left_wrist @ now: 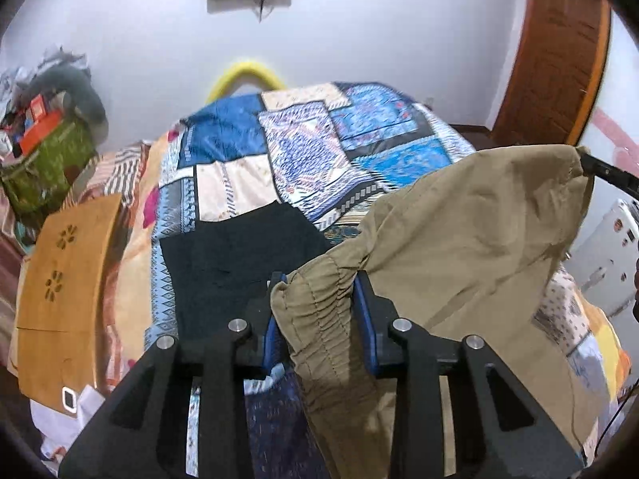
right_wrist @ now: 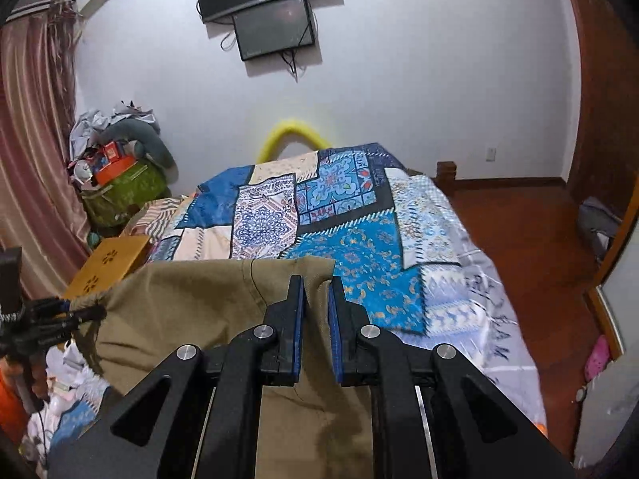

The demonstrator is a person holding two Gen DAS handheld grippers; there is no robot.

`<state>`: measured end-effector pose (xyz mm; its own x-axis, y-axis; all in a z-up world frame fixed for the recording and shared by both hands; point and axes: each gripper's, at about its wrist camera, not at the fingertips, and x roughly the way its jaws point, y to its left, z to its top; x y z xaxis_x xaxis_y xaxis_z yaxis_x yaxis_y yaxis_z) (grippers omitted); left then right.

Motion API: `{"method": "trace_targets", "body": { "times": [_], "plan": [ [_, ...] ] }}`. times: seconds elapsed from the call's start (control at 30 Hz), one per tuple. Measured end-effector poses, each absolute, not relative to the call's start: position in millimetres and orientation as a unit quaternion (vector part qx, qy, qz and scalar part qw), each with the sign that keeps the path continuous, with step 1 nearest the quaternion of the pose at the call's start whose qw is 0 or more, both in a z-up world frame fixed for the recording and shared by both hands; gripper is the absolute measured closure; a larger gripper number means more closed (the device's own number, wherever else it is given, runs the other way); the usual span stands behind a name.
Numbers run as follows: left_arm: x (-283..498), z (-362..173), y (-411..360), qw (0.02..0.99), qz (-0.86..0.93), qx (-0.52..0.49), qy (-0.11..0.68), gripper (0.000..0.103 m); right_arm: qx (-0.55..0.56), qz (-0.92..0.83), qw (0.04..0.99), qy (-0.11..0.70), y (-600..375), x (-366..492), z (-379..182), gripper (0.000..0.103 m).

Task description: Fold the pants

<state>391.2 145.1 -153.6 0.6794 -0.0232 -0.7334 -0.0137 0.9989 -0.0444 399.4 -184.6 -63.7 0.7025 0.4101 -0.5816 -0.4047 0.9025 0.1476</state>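
Observation:
Khaki pants (left_wrist: 459,231) hang in the air between my two grippers, above the bed. My left gripper (left_wrist: 319,279) is shut on the gathered elastic waistband (left_wrist: 323,319). My right gripper (right_wrist: 316,279) is shut on the other upper corner of the khaki pants (right_wrist: 191,303); it shows in the left wrist view (left_wrist: 587,163) at the far right. The left gripper shows in the right wrist view (right_wrist: 90,311) at the left edge, holding the cloth. The cloth's lower part is hidden below both views.
A patchwork quilt (left_wrist: 303,147) covers the bed (right_wrist: 351,247). A dark folded garment (left_wrist: 239,255) lies on it near me. A wooden lap table (left_wrist: 60,287) sits at the left. A green bag (right_wrist: 127,191) with clutter stands by the curtain. Wooden floor (right_wrist: 519,239) lies to the right.

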Motion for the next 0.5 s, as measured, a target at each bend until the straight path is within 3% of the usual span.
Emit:
{"method": "trace_targets", "body": {
  "times": [0.27, 0.5],
  "plan": [
    [311.9, -138.2, 119.4, 0.926, -0.022, 0.004, 0.376, 0.07, -0.007, 0.216, 0.924, 0.317, -214.6, 323.7, -66.6, 0.093],
    [255.8, -157.3, 102.1, 0.922, -0.036, 0.024, 0.385, 0.07, -0.04, 0.208, 0.918, 0.334, -226.3, 264.2, -94.3, 0.093]
  ]
}}
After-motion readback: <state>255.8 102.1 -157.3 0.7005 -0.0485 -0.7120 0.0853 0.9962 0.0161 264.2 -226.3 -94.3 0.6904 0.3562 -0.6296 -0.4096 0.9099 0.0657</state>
